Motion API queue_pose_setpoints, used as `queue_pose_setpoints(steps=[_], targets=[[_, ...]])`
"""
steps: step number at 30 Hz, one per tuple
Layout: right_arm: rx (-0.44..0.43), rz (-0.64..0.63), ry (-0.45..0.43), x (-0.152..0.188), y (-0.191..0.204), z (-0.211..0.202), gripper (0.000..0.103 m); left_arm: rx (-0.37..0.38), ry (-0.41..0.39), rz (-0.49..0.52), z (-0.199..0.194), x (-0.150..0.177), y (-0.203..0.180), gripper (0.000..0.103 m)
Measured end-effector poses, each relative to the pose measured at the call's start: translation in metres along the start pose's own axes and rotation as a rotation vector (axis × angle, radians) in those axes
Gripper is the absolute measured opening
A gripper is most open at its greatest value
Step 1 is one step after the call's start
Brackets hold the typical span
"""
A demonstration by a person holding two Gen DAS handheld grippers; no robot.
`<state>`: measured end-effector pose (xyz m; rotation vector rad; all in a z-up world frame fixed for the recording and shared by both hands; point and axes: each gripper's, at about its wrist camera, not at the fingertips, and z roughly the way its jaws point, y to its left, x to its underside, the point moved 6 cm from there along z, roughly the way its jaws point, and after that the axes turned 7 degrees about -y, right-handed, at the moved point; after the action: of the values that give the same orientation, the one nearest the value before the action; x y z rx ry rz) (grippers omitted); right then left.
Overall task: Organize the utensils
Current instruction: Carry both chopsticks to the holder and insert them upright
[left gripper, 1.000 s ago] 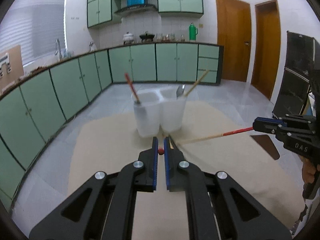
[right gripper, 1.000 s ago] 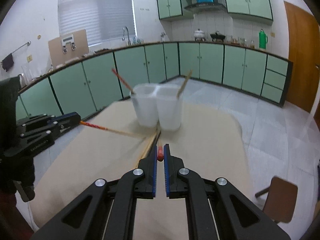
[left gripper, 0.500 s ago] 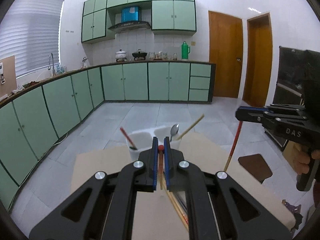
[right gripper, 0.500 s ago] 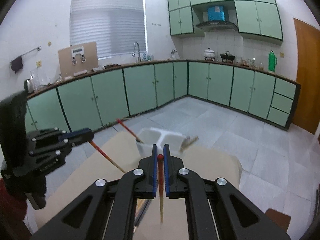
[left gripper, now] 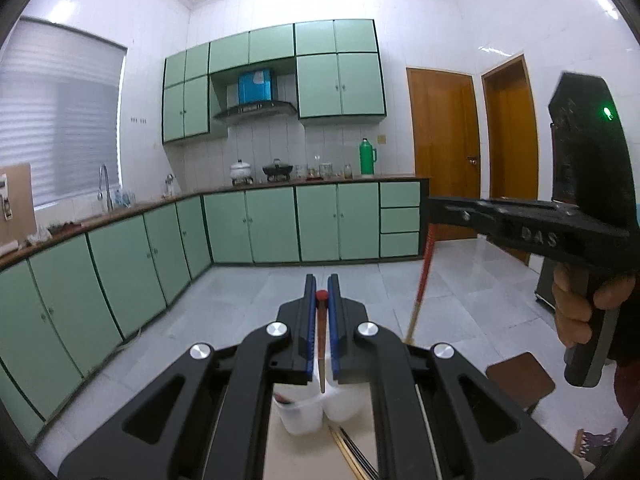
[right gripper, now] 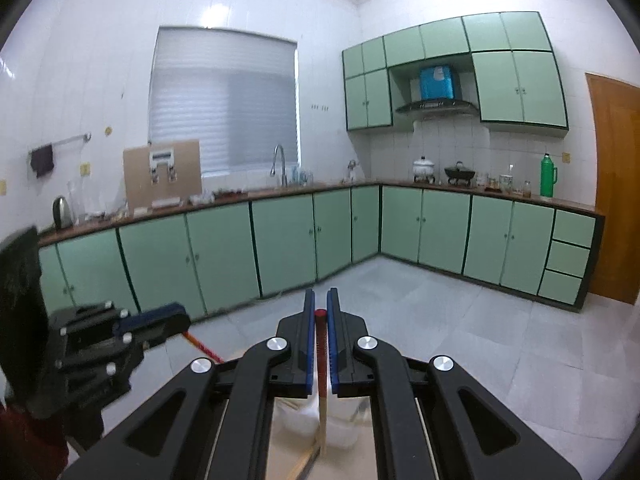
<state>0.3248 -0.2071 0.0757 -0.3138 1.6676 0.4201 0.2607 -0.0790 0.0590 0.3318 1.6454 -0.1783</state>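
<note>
Left claw (left gripper: 321, 295): level, raised above the holder (left gripper: 320, 408), clamped on a chopstick (left gripper: 321, 344) hanging down.
Right claw (right gripper: 320, 312): level, clamped on another chopstick (right gripper: 322, 400).

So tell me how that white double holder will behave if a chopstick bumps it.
The white holder looks like thin plastic, so probably light. It stands tall beside loose chopsticks, so a sideways bump may slide or tip it. Its joined twin cups likely steady it.

White-tiled kitchen, mint green cabinets (left gripper: 272, 224), grey tiled floor (right gripper: 460, 320), blinded window (right gripper: 224, 100), wooden doors (left gripper: 444, 152).
</note>
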Motion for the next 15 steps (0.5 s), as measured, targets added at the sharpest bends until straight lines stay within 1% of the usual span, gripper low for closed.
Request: queue_pose_setpoints(steps=[4,7,12,15], targets=[[0.036,0.0,-0.032,-0.01,-0.01,0.025,0.006,-0.017,0.005,0.008,0.025,-0.001,0.005,0.005],[0.056,0.003,-0.033,-0.004,-0.017,0.047,0.006,-0.023,0.031,-0.003,0.044,0.007,0.011,0.005],[0.079,0.052,0.004,0.023,-0.034,0.082,0.006,-0.034,0.079,-0.041,0.075,0.035,0.025,0.005],[0.083,0.076,0.032,0.042,-0.043,0.094,0.006,-0.04,0.117,-0.052,0.092,0.053,0.033,0.004]])
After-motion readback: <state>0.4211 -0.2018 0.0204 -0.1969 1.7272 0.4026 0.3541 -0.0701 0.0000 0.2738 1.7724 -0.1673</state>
